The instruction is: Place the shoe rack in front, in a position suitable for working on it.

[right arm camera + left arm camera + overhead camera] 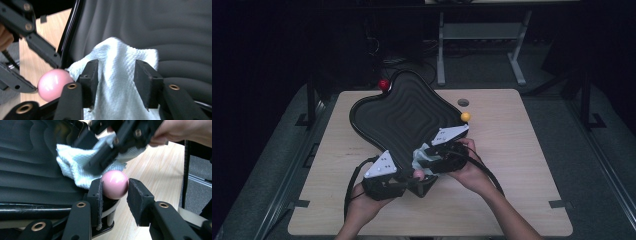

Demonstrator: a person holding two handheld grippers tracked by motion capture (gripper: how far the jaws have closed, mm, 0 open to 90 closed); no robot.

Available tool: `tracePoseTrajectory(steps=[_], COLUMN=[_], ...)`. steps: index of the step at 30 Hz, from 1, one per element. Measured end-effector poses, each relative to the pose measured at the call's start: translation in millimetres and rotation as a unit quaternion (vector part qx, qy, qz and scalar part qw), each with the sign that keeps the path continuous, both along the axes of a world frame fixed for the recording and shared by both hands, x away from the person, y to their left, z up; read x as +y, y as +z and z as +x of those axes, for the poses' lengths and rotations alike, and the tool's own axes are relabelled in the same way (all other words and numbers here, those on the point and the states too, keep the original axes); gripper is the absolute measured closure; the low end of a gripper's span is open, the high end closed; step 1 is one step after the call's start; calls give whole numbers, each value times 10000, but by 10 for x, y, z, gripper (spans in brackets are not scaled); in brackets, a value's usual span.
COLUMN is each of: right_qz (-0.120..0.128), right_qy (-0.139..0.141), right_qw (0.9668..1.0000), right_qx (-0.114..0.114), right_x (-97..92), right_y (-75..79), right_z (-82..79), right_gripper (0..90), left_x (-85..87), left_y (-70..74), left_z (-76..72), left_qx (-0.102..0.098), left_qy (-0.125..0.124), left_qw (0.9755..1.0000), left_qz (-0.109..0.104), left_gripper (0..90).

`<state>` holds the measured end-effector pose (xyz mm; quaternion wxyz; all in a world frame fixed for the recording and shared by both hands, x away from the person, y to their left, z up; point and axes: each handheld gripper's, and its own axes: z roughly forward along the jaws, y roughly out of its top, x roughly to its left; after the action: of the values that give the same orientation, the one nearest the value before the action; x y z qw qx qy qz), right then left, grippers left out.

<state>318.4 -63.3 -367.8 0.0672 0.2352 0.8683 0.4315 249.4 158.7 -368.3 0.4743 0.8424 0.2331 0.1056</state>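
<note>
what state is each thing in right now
tray: tilted, near corner lifted off the table
pink ball: on the tray's near corner, clamped
left claw: shut on the pink ball
right claw: open, pads either side of the cloth
cloth: crumpled on the tray
red ball: on the far corner
yellow ball: on the right corner

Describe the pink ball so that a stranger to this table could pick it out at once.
Start at the big black wavy tray on the wooden table. Follow its rim to the near corner, where a white cloth lies. The pink ball sits there between the left gripper pads; the red ball and yellow ball sit at farther corners.
</note>
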Motion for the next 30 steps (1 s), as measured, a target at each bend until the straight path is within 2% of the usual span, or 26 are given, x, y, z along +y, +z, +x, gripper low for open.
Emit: tracePoseTrajectory(steps=[2,5,6,7,8,10,11,12,14,16,17,20,21,22,24,25,26,27,28,29,30], right_qz=[-30,-185,-185,-274,-302,-411,-415,-290,-305,-187,-168,-174,-211,-190,-137,-137,-32,-32,-61,-61,35], right_qy=[14,61,61,88,93,-152,-243,-245,-241,14,270,259,123,-128,-430,-430,-486,-486,-314,-314,-113], right_qw=[10000,9995,9995,9990,9989,9978,9976,9987,9986,9995,9992,9994,9994,9993,9985,9985,9986,9986,9991,9991,9997], right_qx=[-11,-243,-243,-355,-348,-504,-497,-346,-366,-248,-232,-173,-234,-296,-309,-309,-204,-204,-271,-271,-210], right_x=[24,40,40,33,18,-30,-61,-92,-82,-45,-20,-38,-66,-130,-198,-198,-202,-202,-124,-124,-89], right_y=[-15,-25,-25,-28,-26,-19,-19,-29,-33,-44,-56,-47,-36,-19,-10,-10,-24,-24,-44,-44,-42], right_z=[-24,-91,-91,-95,-83,-42,-13,15,-2,-57,-93,-68,-35,44,143,143,183,183,128,128,98], right_gripper=[544,758,758,789,795,796,796,800,802,801,794,794,795,795,794,794,795,795,796,796,796], left_x=[-3,-7,-8,-8,-11,-22,-26,-37,-43,-49,-53,-62,-63,-72,-92,-92,-111,-111,-113,-113,-113], left_y=[2,5,6,7,6,6,5,4,2,-1,-2,-2,0,-1,-4,-4,-7,-7,-9,-9,-12], left_z=[-4,-2,0,3,5,3,3,3,6,11,17,31,35,43,46,46,46,46,55,55,60], left_qx=[-8,-17,-24,-20,-2,7,0,-7,-8,-17,-17,0,12,9,-11,-11,-49,-49,-42,-42,-26], left_qy=[15,7,2,4,-4,-23,-32,-33,-29,-10,-8,-39,-47,-64,-68,-68,-63,-63,-54,-54,-55], left_qw=[10000,10000,10000,10000,10000,10000,10000,10000,10000,10000,10000,10000,10000,10000,10000,10000,9999,9999,9999,9999,9999], left_qz=[-1,9,9,-1,-21,-30,-25,2,14,22,22,40,52,47,65,65,122,122,146,146,127], left_gripper=[646,645,645,644,646,646,646,636,626,617,608,605,604,603,593,592,591,592,591,592,592])
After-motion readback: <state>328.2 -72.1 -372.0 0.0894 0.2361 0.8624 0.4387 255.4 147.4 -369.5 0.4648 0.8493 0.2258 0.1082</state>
